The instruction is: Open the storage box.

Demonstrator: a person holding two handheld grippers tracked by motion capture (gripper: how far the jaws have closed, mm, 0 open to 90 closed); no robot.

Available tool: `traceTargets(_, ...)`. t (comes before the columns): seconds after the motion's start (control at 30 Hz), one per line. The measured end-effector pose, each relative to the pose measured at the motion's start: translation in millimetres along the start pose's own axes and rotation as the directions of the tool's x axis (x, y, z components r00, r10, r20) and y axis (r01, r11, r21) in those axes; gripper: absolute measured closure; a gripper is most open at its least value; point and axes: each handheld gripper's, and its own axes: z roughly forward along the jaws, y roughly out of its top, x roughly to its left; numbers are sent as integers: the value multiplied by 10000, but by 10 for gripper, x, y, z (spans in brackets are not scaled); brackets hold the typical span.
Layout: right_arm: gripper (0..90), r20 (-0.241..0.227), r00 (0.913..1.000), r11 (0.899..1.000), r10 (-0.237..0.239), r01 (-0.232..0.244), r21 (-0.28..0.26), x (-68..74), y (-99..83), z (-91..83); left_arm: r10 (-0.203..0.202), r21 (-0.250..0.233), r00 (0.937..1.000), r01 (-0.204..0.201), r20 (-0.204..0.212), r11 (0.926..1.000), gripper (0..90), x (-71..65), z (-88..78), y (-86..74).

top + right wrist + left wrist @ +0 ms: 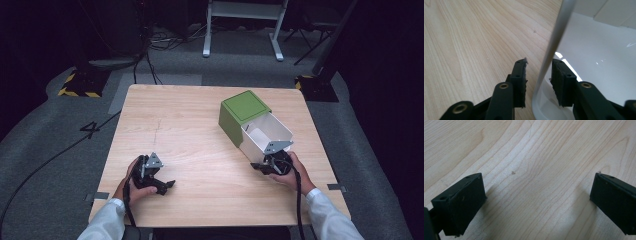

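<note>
- Straddling the white drawer [599, 50] wall, right gripper [539, 72] fingers [520, 82] narrow, not quite clamping.
- Resting on the bench [529, 157], left gripper [536, 195] fingers spread wide.

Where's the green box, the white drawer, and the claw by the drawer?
green box [244, 106], high view, its top face.
white drawer [267, 131], high view, its inside floor.
right gripper [539, 72], right gripper view, midway between its fingertips.

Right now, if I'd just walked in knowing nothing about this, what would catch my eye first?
Probably the green box on the far right part of the wooden table, with a white drawer pulled out toward the person. The right gripper straddles the drawer's front wall, one jaw outside and one inside, with small gaps showing. The left gripper rests open on bare wood near the front left.
</note>
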Motion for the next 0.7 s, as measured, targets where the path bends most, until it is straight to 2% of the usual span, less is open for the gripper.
traceTargets(0.07,577,55,10000,9999,11,-10,-134,-1,17,-37,2,1,10000,-2,-2,10000,2,0,0,0)
traceTargets(0.1,577,55,10000,9999,11,-10,-134,-1,17,-37,2,1,10000,-2,-2,10000,2,0,0,0)
traceTargets(0.2,475,30,9999,9992,126,-125,-390,-5,36,-121,-8,-7,10000,8,-5,10000,2,-1,0,0)
traceTargets(0.23,475,75,9999,9991,134,-131,-395,-3,38,-136,-8,-7,10000,8,-5,10000,2,-1,0,0)
traceTargets(0.27,410,125,9998,9989,137,-131,-443,-3,43,-164,-1,-1,10000,1,-3,10000,2,0,0,0)
traceTargets(0.3,410,125,9998,9989,137,-131,-443,-3,43,-164,-1,-1,10000,1,-3,10000,2,0,0,0)
traceTargets(0.33,359,189,9997,9983,179,-168,-551,-9,49,-212,-3,-5,10000,3,-9,10000,2,0,0,0)
traceTargets(0.37,359,189,9997,9983,179,-168,-551,-9,49,-212,-3,-5,10000,3,-9,10000,2,0,0,0)
traceTargets(0.47,268,531,9982,9960,288,-242,-858,-19,66,-321,-6,-5,10000,6,-4,10000,2,0,0,0)
traceTargets(0.57,244,676,9973,9923,286,-202,-1218,-18,73,-404,-5,-6,10000,5,-7,10000,2,0,0,0)
traceTargets(0.7,236,907,9959,9910,37,85,-1335,11,81,-491,-6,-6,10000,6,-3,10000,2,0,0,0)
